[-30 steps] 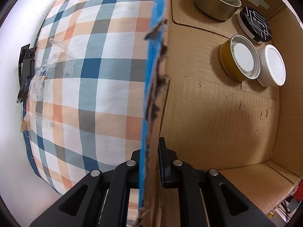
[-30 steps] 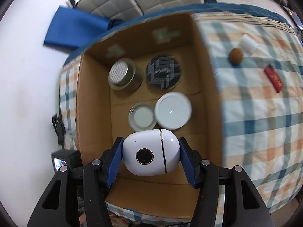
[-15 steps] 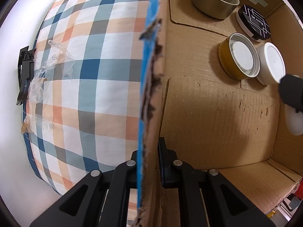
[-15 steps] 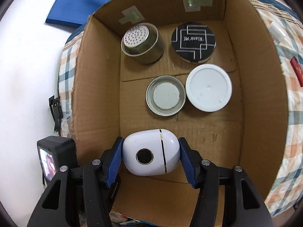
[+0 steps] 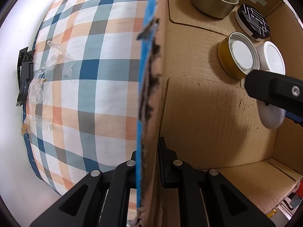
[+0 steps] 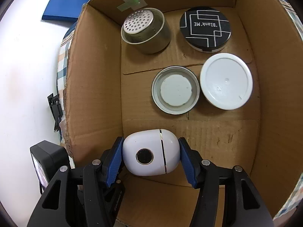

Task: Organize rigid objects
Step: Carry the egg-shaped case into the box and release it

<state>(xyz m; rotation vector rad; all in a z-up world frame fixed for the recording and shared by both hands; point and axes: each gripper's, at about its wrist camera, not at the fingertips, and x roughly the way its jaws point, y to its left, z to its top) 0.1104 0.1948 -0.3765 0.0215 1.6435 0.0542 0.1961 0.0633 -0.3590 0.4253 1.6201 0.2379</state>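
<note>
My right gripper [image 6: 151, 156] is shut on a white egg-shaped case [image 6: 150, 155] with a round dark button, held low inside the cardboard box [image 6: 98, 87], near its front left. The case [image 5: 270, 116] and one right finger show in the left wrist view. My left gripper [image 5: 147, 156] is shut on the box's left wall [image 5: 151, 94], one finger inside, one outside. In the box lie a perforated metal cup [image 6: 145, 31], a black patterned tin [image 6: 205, 29], a metal lid [image 6: 175, 92] and a white lid [image 6: 226, 81].
The box sits on a plaid cloth [image 5: 85, 75]. Crumpled clear plastic [image 5: 43, 70] and a black clip [image 5: 23, 75] lie at the cloth's left edge. A blue folder [image 6: 66, 5] lies beyond the box. A small black device [image 6: 47, 162] shows left of my right gripper.
My right gripper has moved forward and down into the box with the white case. It now shows in the left wrist view. My left gripper has kept its hold on the wall.
</note>
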